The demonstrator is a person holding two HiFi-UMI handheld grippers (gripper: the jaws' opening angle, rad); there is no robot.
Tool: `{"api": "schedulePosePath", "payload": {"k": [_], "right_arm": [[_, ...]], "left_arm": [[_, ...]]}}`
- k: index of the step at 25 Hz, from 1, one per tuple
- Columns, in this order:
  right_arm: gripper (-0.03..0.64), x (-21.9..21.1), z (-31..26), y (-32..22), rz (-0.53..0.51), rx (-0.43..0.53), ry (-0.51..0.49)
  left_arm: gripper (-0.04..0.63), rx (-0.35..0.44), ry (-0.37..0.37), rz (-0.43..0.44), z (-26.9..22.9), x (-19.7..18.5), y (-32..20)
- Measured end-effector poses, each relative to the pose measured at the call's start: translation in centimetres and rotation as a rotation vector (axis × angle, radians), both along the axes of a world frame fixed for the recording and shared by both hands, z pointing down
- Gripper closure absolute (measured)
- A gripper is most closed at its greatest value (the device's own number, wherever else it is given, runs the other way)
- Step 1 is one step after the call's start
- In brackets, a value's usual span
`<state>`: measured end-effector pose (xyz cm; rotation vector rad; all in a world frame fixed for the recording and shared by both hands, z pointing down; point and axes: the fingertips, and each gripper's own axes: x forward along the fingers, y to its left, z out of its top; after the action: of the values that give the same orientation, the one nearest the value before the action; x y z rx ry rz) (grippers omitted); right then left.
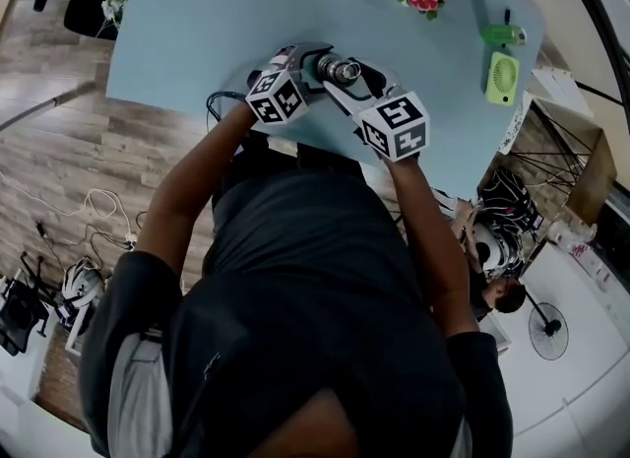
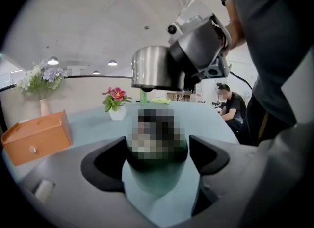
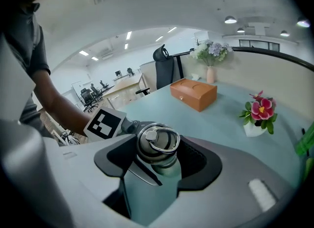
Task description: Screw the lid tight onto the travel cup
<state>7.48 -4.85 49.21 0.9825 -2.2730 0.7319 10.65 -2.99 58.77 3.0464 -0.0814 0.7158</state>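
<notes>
The left gripper [image 2: 157, 156] is clamping the dark green travel cup [image 2: 157, 169] between its jaws, while just beyond their tips the right gripper [image 3: 158, 161] is gripping the steel, ring-topped lid [image 3: 157, 141] between its own.

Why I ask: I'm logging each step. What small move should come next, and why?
Probably bring the right tool in so its lid meets the mouth of the travel cup. The left gripper view shows a gap between them, so no thread can catch yet. The left tool grips the cup.
</notes>
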Motion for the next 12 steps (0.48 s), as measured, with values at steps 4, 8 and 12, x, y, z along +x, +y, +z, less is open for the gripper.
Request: {"api": "schedulePosePath", "payload": {"k": [4, 8, 12], "right_arm": [[0.356, -0.3, 1.2, 0.0, -0.035, 0.005, 0.023], [0.356, -0.7, 1.8, -0.2, -0.07, 0.009, 0.036], [0.356, -0.8, 2.5, -0.1, -0.09, 0.002, 0.045]], "left_arm": [[0.166, -0.014, 0.006, 0.0, 0.6, 0.2, 0.1], [0.166, -0.021, 0.013, 0.004, 0.9, 0.4, -0.1], [0.166, -0.029, 0.02, 0.008, 1.2, 0.7, -0.2]]}}
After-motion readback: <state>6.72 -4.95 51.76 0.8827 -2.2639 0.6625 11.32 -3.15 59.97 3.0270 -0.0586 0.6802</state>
